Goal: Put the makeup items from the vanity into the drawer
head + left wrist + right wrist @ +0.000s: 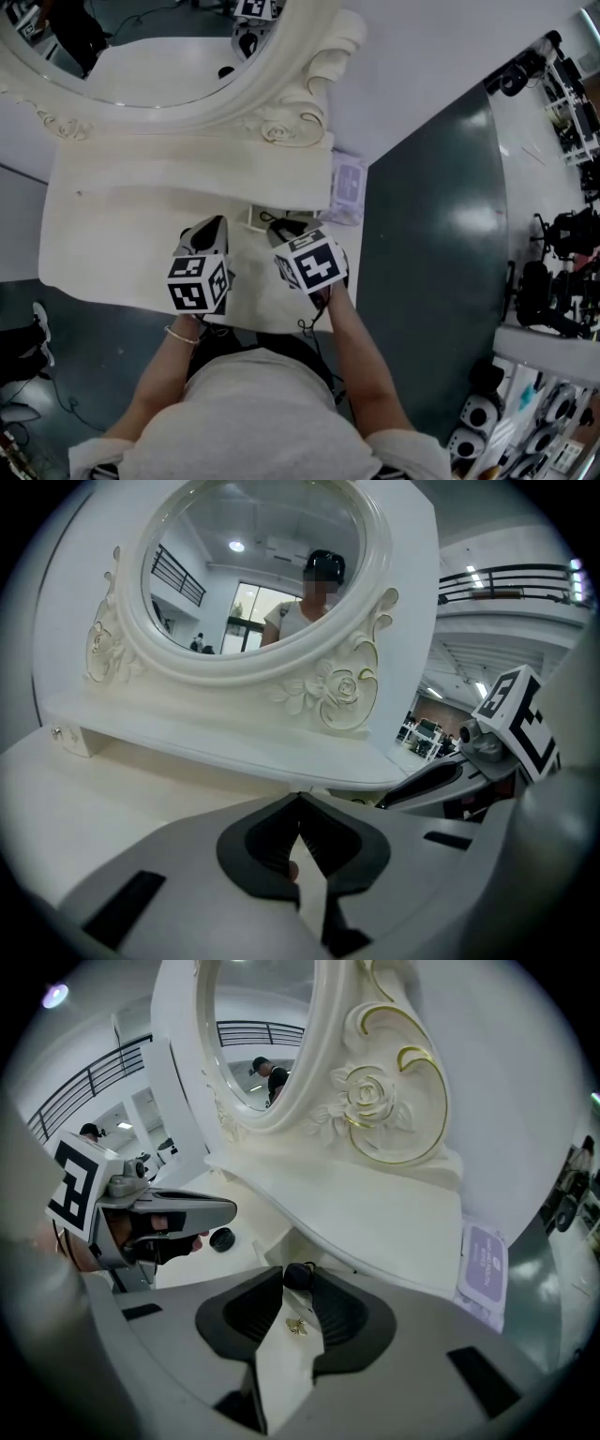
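Our right tool (298, 1283) sits closest, its jaws drawn narrow onto a small black item (297, 1274) pinched at the tips, above the white table (103, 234). A tiny gold piece (297, 1326) shows on the white surface at 6 o'clock of that item, and a black round disc (222, 1238) rests on the table at 10 o'clock. Our left tool (299, 801), at 9 o'clock of the right one, has its tips together; we cannot identify a pinkish speck (292, 869) in its gap. A purple packet (347, 183) lies at 1 o'clock, beside the oval mirror (159, 56).
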Motion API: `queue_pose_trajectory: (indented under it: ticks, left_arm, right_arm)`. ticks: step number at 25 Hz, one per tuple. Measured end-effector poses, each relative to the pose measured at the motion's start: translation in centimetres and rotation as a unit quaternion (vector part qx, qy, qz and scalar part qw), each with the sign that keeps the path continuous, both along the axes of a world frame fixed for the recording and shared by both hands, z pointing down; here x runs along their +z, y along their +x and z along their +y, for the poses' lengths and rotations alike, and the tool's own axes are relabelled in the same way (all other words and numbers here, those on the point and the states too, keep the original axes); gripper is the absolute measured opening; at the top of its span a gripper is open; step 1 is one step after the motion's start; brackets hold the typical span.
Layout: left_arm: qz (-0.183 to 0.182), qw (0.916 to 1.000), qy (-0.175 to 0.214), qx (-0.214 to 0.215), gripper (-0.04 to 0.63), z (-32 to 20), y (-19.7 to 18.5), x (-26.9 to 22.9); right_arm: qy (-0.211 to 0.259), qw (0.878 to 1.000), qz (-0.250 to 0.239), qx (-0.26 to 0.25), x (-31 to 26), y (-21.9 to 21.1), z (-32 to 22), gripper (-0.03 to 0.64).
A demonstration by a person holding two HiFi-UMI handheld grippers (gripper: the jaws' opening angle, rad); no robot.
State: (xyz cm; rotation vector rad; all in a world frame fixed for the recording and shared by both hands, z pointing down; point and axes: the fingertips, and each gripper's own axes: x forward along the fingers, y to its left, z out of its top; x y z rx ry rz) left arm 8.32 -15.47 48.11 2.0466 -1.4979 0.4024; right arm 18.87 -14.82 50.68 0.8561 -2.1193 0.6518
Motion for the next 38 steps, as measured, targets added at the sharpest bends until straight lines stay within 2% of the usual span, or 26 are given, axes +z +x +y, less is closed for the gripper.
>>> queue_pose_trajectory:
  ticks: [7, 14, 20, 30, 38]
  left_arm:
    - [-0.002, 1.0000, 0.000, 0.006, 0.003, 0.7, -0.4, 0.0]
    - [-0.005, 0.9997, 0.003, 0.022, 0.003, 1.5, -0.3, -0.4]
    - [-0.007, 0.9995, 0.004, 0.031, 0.003, 2.0, -0.6, -0.5]
    - [-0.004, 0.9986, 0.025, 0.046, 0.003, 2.8, -1.6, -2.1]
    - [0.002, 0.9987, 0.044, 0.026, 0.003, 3.5, -5.7, -3.9]
  right_arm:
    - [0.021, 0.999, -0.011, 0.032, -0.9, 0.5, -0.1, 0.115]
    - [0.025, 0.995, 0.005, 0.098, -0.8, 2.9, 0.0, 0.114]
    - [0.035, 0.992, 0.003, 0.117, -1.2, 3.0, 0.5, 0.114]
    - [0.059, 0.990, -0.006, 0.131, -3.0, 1.0, 1.7, 0.112]
    - [0.089, 0.987, -0.020, 0.132, -5.1, -3.2, 2.1, 0.081]
